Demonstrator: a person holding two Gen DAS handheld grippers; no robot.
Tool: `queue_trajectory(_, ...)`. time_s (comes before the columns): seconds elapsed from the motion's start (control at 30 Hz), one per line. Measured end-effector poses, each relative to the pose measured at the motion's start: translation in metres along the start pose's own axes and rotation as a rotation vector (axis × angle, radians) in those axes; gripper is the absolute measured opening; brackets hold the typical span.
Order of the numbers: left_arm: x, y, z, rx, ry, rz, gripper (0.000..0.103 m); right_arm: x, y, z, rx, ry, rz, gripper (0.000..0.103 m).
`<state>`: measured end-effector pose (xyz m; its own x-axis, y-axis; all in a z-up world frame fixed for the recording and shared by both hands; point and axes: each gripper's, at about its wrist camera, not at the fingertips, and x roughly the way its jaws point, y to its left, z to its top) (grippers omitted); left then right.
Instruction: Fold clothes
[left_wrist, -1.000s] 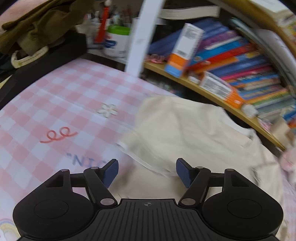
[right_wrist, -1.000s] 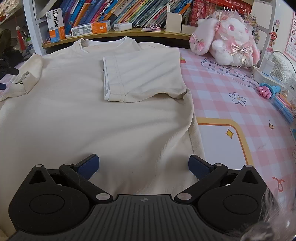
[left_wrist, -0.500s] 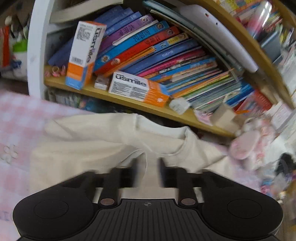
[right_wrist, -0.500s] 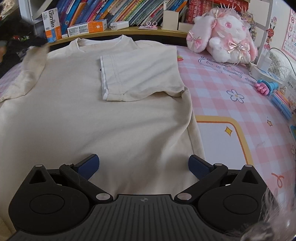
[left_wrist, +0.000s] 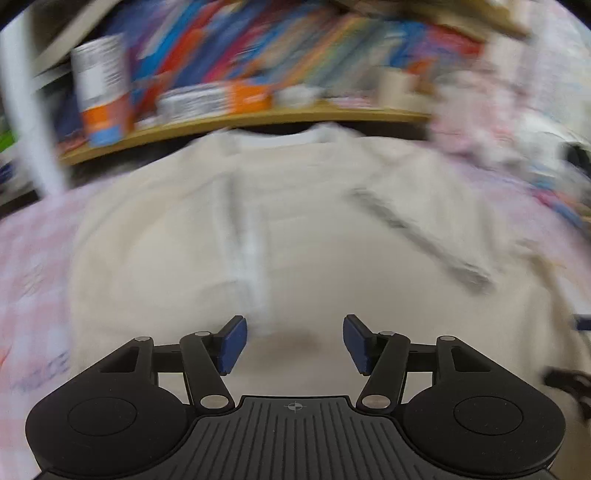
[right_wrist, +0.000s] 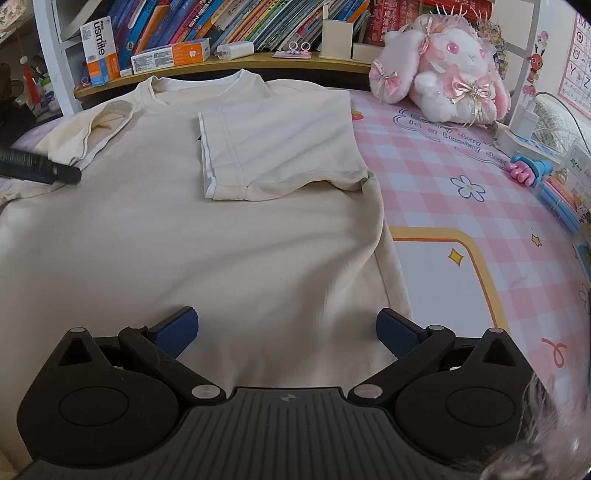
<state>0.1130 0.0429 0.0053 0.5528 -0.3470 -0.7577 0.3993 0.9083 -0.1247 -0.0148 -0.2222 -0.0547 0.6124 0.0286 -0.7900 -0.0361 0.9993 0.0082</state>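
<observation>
Cream T-shirt (right_wrist: 207, 236) lies flat, front up, on the pink checked counter (right_wrist: 480, 192), collar toward the bookshelf (right_wrist: 229, 61).

Changes over the last second:
- Left sleeve (right_wrist: 92, 133) was spread out flat to the side, loose on the counter. Now it's turned in over the shoulder, cuff toward the chest, still a bit puffed, not pressed flat.
- Left tool (left_wrist: 294, 341) was open beside that sleeve, half a second ago looked pinched nearly shut, now open again. Reads as grab, carry in, release.
- Left view is heavily motion-blurred, so that tool is swinging; detail there is unreliable.
- Right sleeve (right_wrist: 273, 147) unchanged, lying folded across the chest with a clean edge.

Meaning for the task: both sleeves are in, body is a rough rectangle. Judgement: sleeve stage is about done; long folds of the body remain.

Tools:
- Left: jaws apart, moderate gap, nothing between them, above the shirt's middle. Contact with cloth can't be told through blur.
- Right tool (right_wrist: 287, 332): jaws spread wide, empty, low over the hem end near the shirt's right edge.
</observation>
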Motion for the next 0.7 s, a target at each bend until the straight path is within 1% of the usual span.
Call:
queue_trajectory(0.03,-0.006,0.006,0.003,-0.016,-0.030,-0.028,0.060,0.000,0.000,0.000,-0.002,0.000,0.001,0.103)
queue_trajectory(0.07,-0.009,0.013,0.006,-0.036,-0.060,-0.017,0.060,-0.001,0.000,-0.001,-0.003,-0.001,0.002,0.103)
queue_trajectory(0.1,-0.009,0.022,0.010,-0.064,-0.087,0.039,0.060,-0.001,0.000,-0.001,-0.004,-0.001,0.002,0.103)
queue_trajectory(0.17,-0.002,0.039,0.026,-0.127,-0.118,0.170,0.054,-0.001,0.000,-0.002,-0.004,-0.003,0.002,0.103)
queue_trajectory(0.2,0.003,0.042,0.031,-0.139,-0.118,0.199,0.054,-0.002,0.000,-0.002,-0.003,-0.006,0.001,0.103)
queue_trajectory(0.37,0.036,0.037,0.039,-0.127,-0.076,0.205,0.056,-0.001,0.002,-0.002,0.003,-0.006,-0.005,0.103)
queue_trajectory(0.4,0.043,0.036,0.041,-0.124,-0.067,0.207,0.050,-0.001,0.002,-0.002,0.004,-0.005,-0.006,0.103)
queue_trajectory(0.43,0.050,0.035,0.043,-0.122,-0.059,0.208,0.014,-0.001,0.002,-0.002,0.005,-0.005,-0.007,0.103)
queue_trajectory(0.47,0.057,0.034,0.045,-0.119,-0.051,0.209,0.002,-0.002,0.003,-0.002,0.006,-0.005,-0.008,0.103)
queue_trajectory(0.53,0.070,0.032,0.048,-0.114,-0.034,0.212,0.002,-0.002,0.003,-0.002,0.007,-0.006,-0.008,0.103)
queue_trajectory(0.57,0.077,0.031,0.050,-0.112,-0.025,0.213,0.004,-0.003,0.003,-0.003,0.008,-0.007,-0.008,0.103)
queue_trajectory(0.63,0.090,0.029,0.053,-0.107,-0.008,0.215,0.012,-0.003,0.003,-0.004,0.009,-0.013,-0.008,0.103)
queue_trajectory(0.7,0.084,0.045,0.049,-0.154,-0.016,0.229,0.023,-0.003,0.003,-0.004,0.009,-0.014,-0.008,0.103)
